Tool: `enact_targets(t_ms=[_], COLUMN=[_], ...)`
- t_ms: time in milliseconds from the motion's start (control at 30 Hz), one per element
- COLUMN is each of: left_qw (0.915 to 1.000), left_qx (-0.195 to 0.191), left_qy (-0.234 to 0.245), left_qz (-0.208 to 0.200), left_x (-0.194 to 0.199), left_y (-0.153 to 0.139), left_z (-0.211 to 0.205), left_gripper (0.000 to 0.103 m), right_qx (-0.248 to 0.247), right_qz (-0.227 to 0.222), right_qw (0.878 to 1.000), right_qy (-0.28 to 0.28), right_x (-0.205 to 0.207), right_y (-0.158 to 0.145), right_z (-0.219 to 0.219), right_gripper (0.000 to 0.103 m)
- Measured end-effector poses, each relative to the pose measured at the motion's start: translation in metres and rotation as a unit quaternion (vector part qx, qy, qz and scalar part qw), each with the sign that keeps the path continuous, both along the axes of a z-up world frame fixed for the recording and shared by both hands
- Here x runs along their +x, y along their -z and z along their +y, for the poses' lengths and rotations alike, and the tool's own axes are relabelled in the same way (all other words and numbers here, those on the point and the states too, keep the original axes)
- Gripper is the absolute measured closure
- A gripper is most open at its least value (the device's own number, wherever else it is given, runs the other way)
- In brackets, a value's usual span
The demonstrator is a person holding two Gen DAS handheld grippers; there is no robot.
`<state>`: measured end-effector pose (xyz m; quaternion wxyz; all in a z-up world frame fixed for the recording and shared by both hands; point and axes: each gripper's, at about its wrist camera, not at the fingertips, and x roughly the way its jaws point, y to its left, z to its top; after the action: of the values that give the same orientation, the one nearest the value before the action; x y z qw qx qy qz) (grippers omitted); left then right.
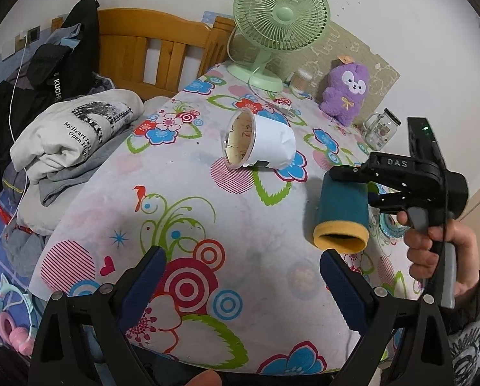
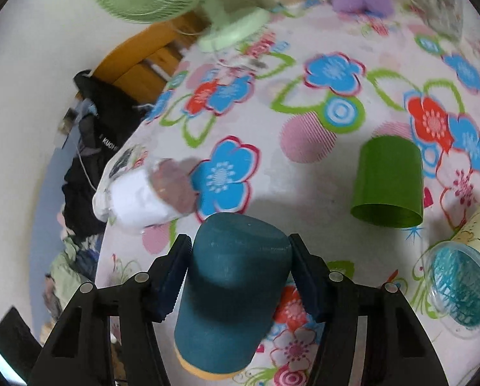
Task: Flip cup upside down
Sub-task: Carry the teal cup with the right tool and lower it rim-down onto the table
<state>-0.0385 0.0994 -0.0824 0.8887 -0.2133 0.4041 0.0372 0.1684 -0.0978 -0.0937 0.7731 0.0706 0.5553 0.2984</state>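
Observation:
A teal cup with a yellow rim (image 1: 342, 206) is held above the flowered tablecloth at the right, mouth pointing down. My right gripper (image 2: 240, 273) is shut on this teal cup (image 2: 233, 296), its base pointing away from the camera. In the left wrist view the right gripper (image 1: 358, 180) grips the cup near its base. My left gripper (image 1: 243, 276) is open and empty, low over the table's near edge.
A white cup (image 1: 260, 143) lies on its side mid-table, also blurred in the right wrist view (image 2: 143, 193). A green cup (image 2: 387, 183) stands mouth down. A clear cup with teal inside (image 2: 461, 289) lies at right. A green fan (image 1: 278, 22), purple plush (image 1: 346, 90) and glass jar (image 1: 381, 128) stand at the back. A bed with clothes (image 1: 72, 135) is left.

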Motion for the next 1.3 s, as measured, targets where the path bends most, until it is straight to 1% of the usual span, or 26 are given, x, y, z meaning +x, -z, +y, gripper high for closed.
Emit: enact_targets(t_ms=[133,233,267,367,533,633,700,967,1100,1200,1233,1267,1300], left_qw=[1.0,1.0,1.0,1.0,0.9999,0.9997,0.9996,0.9991,0.999,0.999,0.999,0.9989,0.9989], left_qx=[-0.001,0.001,0.002,0.002,0.008,0.013,0.015,0.024,0.028,0.028,0.029,0.03,0.03], left_qy=[0.001,0.003,0.004,0.005,0.013,0.018,0.022,0.034,0.033,0.034,0.033,0.033,0.033], left_qz=[0.001,-0.002,-0.003,-0.004,-0.002,-0.002,-0.002,0.001,0.003,0.01,0.011,0.012,0.012], left_x=[0.0,-0.001,-0.001,-0.001,0.0,0.001,0.002,0.004,0.005,0.006,0.007,0.007,0.007], left_y=[0.0,-0.001,-0.002,-0.003,-0.004,-0.005,-0.006,-0.007,-0.006,-0.003,-0.002,-0.002,-0.002], left_z=[0.0,-0.003,-0.004,-0.007,-0.015,-0.022,-0.026,-0.039,-0.042,-0.043,-0.043,-0.043,-0.043], left_gripper=[0.006,0.006,0.006,0.006,0.006,0.006,0.006,0.006,0.006,0.006,0.006,0.006,0.006], right_qx=[0.0,-0.018,-0.028,-0.061,-0.116,-0.138,-0.143,-0.131,-0.13,-0.136,-0.135,-0.134,-0.134], right_qz=[-0.068,-0.132,-0.16,-0.218,-0.271,-0.279,-0.281,-0.267,-0.246,-0.243,-0.247,-0.255,-0.262], right_qw=[0.998,0.991,0.986,0.974,0.955,0.949,0.948,0.953,0.959,0.958,0.957,0.955,0.953], right_qy=[-0.013,-0.024,-0.028,-0.034,-0.037,-0.044,-0.046,-0.05,-0.058,-0.063,-0.065,-0.066,-0.066], right_x=[-0.025,-0.053,-0.065,-0.091,-0.117,-0.127,-0.131,-0.137,-0.133,-0.135,-0.136,-0.138,-0.139], right_y=[-0.03,-0.054,-0.061,-0.074,-0.082,-0.083,-0.081,-0.067,-0.046,-0.038,-0.039,-0.042,-0.044], right_z=[0.003,0.003,0.002,0.002,-0.001,-0.006,-0.009,-0.017,-0.016,-0.013,-0.013,-0.013,-0.013], right_gripper=[0.041,0.041,0.041,0.042,0.042,0.042,0.042,0.042,0.042,0.037,0.032,0.023,0.02])
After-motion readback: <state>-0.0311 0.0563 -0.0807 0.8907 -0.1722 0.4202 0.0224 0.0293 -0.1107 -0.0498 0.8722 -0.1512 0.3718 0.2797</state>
